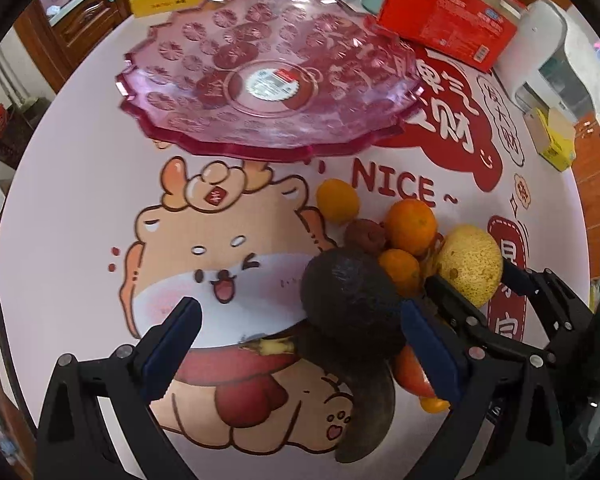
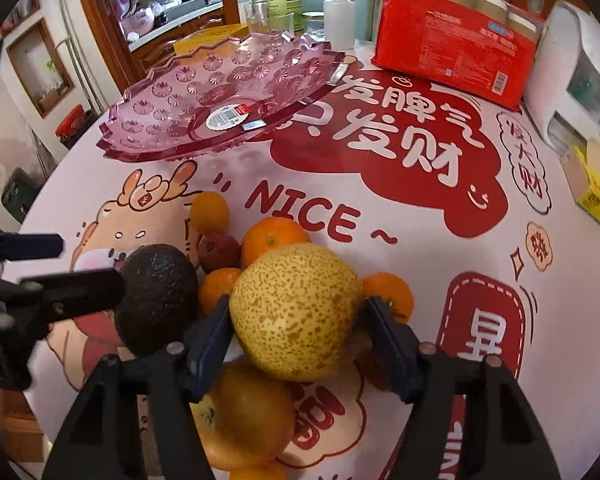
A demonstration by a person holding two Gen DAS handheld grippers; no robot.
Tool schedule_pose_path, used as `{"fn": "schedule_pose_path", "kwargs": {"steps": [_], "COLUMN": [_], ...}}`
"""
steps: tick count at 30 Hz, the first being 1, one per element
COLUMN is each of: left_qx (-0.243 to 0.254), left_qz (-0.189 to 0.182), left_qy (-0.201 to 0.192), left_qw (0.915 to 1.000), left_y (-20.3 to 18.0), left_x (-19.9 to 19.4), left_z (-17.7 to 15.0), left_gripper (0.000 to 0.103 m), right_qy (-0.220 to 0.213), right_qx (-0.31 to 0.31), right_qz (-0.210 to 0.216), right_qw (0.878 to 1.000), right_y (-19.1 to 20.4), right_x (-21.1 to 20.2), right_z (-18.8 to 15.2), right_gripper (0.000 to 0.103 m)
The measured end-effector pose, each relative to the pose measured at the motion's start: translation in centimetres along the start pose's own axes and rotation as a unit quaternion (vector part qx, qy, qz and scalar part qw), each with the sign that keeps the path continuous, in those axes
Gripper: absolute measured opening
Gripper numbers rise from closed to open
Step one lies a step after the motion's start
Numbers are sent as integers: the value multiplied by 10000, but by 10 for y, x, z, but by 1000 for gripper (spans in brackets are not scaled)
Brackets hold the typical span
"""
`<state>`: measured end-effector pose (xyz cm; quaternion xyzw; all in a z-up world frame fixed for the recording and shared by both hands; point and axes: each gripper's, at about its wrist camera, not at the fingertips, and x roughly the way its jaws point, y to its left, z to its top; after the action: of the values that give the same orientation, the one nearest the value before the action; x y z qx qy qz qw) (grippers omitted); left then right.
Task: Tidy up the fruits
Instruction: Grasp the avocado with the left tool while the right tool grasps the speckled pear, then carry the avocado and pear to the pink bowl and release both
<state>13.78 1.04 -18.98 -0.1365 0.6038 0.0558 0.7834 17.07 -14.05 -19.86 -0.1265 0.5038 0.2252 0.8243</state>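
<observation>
**Two grippers at the fruit pile, pink dish waiting empty**

The right gripper [image 2: 296, 320] has its blue pads pressed against both flanks of the speckled yellow pear [image 2: 296, 312], so it appears clamped on it at the widest part. The left gripper [image 1: 300, 344] stands spread wide, with the dark avocado [image 1: 348, 300] just inside its right pad and nothing touching the left pad.

The pear looks firm, smooth-skinned and fairly heavy, so a hold across the middle suits it; a hold nearer the top would likely slip. The avocado has a rough skin that should grip well, but it may bruise if squeezed hard, and its long sides are the better place to take it.

Around these lie several oranges [image 2: 274, 238], a small reddish-brown fruit [image 2: 220, 250] and a larger orange fruit [image 2: 252, 412] below the pear, all crowded and touching, so lifting one could set neighbours rolling.

The pink dish [image 2: 172, 96] sits well beyond the pile with bare printed desk [image 2: 440, 240] between. A red package [image 2: 456, 44] lies just beside its far right rim.
</observation>
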Motion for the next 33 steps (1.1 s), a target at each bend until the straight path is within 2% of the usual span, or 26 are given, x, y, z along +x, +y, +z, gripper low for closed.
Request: {"fn": "schedule_pose_path", "kwargs": {"steps": [5,7,9,12,13,18,23,28,33], "left_qx": [127,103,70,-132,-181,-68,-19,87,366], "left_qz": [-35,-48,-77,-425,-454,-381,-222,-123,-14], "left_qy": [151,252,389,620,620,340,41,-280,-722], "left_qw": [9998,9996,9992,9971,9969,9987,9997,9995,9967], "left_y": [-16,-19,-20,-18,-18,-19,-13,-4,9], "left_x": [12,20,28,41,43,40,23,-16,-73], "left_z": [3,4,6,5,5,1,-10,-22,-26], "left_gripper": [98,92,80,66,65,60,60,60,60], "right_qy": [-200,-236,-229,-220,-229,-309,-442,-535,-677], "right_qx": [183,208,248,357,378,386,369,358,317], "right_qz": [161,155,161,200,215,221,222,206,183], "right_qw": [9995,9994,9993,9989,9988,9985,9981,9977,9970], "right_y": [-13,-17,-21,-26,-27,-29,-28,-22,-8], "right_x": [-17,-20,-22,-25,-27,-36,-50,-65,-86], "right_z": [-6,-8,-10,-15,-16,-21,-24,-24,-19], "right_gripper": [66,66,66,66,66,66,66,66,65]}}
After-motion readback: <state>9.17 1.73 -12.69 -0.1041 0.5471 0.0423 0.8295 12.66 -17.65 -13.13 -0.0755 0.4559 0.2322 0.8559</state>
